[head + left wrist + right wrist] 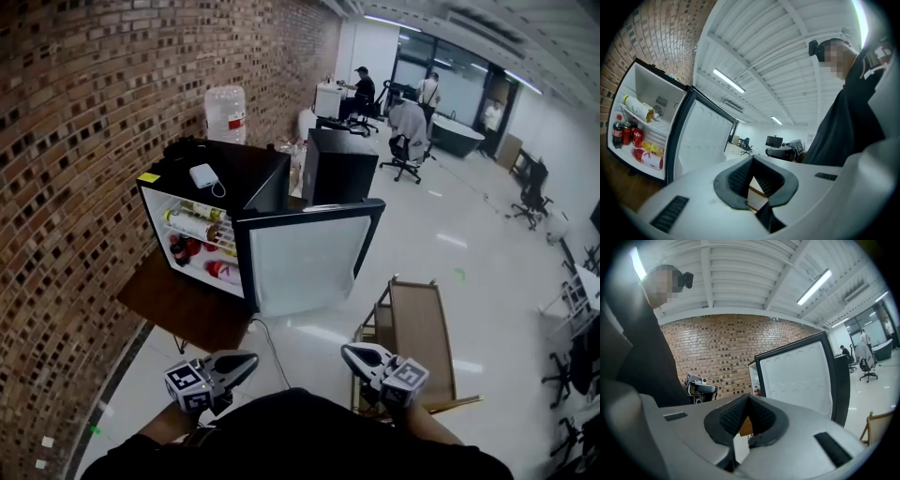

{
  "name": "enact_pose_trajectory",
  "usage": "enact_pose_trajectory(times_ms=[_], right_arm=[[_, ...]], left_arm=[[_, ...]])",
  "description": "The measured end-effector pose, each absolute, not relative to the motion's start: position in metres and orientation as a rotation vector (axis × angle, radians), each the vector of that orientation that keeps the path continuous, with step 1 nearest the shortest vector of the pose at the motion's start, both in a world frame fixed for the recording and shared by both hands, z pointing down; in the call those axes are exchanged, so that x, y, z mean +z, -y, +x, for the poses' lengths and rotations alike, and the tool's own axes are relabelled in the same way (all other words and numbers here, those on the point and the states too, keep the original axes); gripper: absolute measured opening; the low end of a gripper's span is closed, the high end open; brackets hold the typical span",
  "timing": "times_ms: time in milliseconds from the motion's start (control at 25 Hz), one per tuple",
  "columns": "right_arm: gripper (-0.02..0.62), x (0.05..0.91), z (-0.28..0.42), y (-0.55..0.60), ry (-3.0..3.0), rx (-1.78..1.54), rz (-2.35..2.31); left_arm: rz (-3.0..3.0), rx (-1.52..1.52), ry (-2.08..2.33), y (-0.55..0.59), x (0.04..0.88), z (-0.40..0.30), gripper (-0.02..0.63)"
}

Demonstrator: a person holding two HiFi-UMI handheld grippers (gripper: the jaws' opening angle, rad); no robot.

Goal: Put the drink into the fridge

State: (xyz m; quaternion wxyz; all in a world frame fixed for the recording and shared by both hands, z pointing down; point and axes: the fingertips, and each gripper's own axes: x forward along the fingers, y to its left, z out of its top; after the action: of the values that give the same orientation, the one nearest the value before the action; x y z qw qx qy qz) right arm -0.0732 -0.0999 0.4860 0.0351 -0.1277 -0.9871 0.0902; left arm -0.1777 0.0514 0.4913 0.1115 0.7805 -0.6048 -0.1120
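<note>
with the fridge [251, 161] standing open and drinks [221, 271] stocked inside, the left tongs [249, 358] and right tongs [348, 351] hover pinched together, empty; smooth and round, the drinks likely want gripping mid-body.

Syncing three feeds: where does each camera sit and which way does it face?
Head view: on the person's head, looking down at the open fridge; left gripper, right gripper and dark torso show.
Left gripper view: on that gripper, past shut jaws toward the drinks; torso at right.
Right gripper view: on that gripper, past shut jaws toward the brick wall; torso at left.
Both gripper views share the fridge door.
</note>
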Motion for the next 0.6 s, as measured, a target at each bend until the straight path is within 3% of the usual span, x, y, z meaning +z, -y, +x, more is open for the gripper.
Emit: enact_pose_trajectory(times_ms=[600], right_arm=[[-0.011,0.486,-0.080,0.101,3.027,0.248,-0.400]], left_arm=[[2.305,-0.340,1.742,-0.048,0.487,-0.184,-0.006]])
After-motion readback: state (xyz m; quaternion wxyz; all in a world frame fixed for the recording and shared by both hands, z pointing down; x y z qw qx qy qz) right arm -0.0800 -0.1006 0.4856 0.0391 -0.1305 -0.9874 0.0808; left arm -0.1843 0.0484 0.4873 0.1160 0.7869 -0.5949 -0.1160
